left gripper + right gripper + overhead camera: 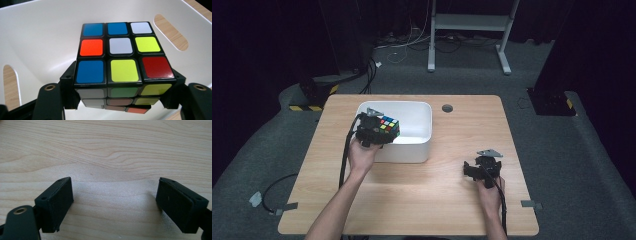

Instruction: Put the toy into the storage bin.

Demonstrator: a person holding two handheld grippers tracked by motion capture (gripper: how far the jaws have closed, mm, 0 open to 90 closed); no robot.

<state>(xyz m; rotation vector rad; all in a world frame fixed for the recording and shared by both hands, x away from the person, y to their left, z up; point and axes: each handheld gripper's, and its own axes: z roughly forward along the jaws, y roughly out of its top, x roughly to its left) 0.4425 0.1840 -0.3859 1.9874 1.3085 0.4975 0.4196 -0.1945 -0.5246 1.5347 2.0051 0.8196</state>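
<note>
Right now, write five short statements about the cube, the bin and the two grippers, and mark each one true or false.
1. The left gripper is clamped on the multicoloured puzzle cube. True.
2. The cube rests on the floor of the white plastic bin. False: it is held above the bin's inside, by the jaws.
3. The right gripper holds a second cube. False: its jaws stand open with nothing between them.
4. The right gripper is over the bare light wooden table. True.
5. The cube's top centre tile is green. False: it is white.
</note>
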